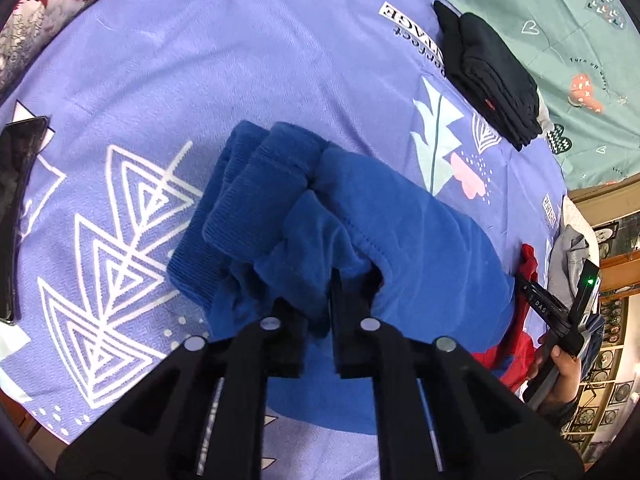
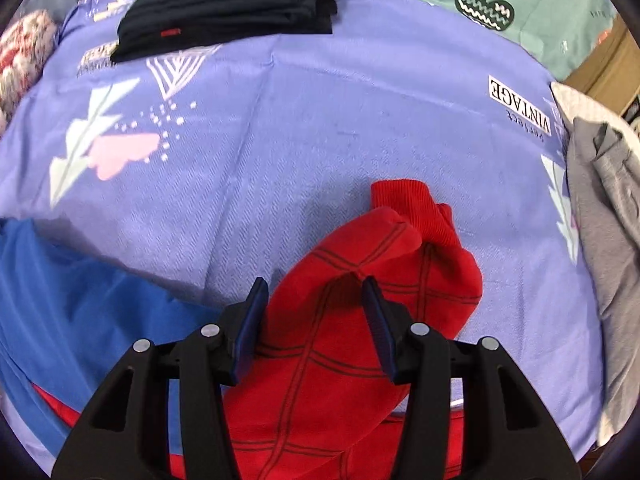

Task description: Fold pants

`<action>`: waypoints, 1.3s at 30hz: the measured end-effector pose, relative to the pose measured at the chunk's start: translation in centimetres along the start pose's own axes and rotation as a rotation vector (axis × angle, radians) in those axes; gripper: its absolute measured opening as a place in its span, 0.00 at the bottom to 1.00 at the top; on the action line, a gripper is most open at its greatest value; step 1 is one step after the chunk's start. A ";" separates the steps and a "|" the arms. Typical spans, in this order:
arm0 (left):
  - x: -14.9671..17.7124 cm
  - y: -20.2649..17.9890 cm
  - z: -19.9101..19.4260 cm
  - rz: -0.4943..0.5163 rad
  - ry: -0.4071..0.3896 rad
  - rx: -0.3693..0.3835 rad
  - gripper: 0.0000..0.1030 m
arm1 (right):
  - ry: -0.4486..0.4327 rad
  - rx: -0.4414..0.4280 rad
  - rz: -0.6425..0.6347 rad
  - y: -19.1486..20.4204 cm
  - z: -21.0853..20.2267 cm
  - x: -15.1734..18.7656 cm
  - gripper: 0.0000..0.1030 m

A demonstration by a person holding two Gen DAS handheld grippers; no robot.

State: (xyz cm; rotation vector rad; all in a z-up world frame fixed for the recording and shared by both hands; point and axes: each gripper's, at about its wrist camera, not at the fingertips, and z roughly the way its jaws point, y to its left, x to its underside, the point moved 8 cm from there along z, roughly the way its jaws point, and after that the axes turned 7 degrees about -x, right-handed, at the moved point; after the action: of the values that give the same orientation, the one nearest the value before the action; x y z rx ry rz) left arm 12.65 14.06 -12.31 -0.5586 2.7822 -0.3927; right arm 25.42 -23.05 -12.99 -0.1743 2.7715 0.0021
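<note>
Blue-and-red pants lie on a purple patterned bedsheet (image 1: pixel 200 60). In the left wrist view the blue half (image 1: pixel 360 216) is bunched, its ribbed cuffs (image 1: pixel 256 176) folded over the top. My left gripper (image 1: pixel 318 312) has its jaws close together, pinching a fold of the blue fabric. In the right wrist view the red half (image 2: pixel 340 320), with dark grid lines and a ribbed red cuff (image 2: pixel 404 200), lies between the wide-apart jaws of my right gripper (image 2: pixel 316 292). The right gripper also shows in the left wrist view (image 1: pixel 560 312), held in a hand.
A folded black garment (image 1: pixel 492 76) (image 2: pixel 224 4) sits at the far side of the sheet. A grey garment (image 2: pixel 604 216) lies at the right edge. A dark phone-like slab (image 1: pixel 16 200) lies at the left. A green sheet (image 1: pixel 560 20) lies beyond.
</note>
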 end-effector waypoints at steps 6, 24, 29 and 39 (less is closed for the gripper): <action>-0.3 -0.8 1.6 -0.012 0.034 0.047 0.54 | 0.052 -0.044 -0.002 -0.8 0.5 0.8 0.03; -1.9 -1.9 -8.9 0.056 -0.175 0.037 0.03 | -0.340 -0.273 0.259 -8.9 -15.7 4.7 0.03; 1.3 0.1 -5.8 0.081 -0.105 -0.024 0.03 | -0.318 -0.357 0.351 -10.2 -15.2 12.2 0.03; 3.6 3.6 -1.0 0.048 0.004 -0.137 0.18 | -0.179 -0.411 0.448 -10.7 -10.0 19.3 0.34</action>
State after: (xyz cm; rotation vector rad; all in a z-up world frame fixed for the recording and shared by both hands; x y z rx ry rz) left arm 7.91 15.98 -13.32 -0.5200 2.8356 -0.1945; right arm 5.24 -36.20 -10.34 0.3299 2.5380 0.6672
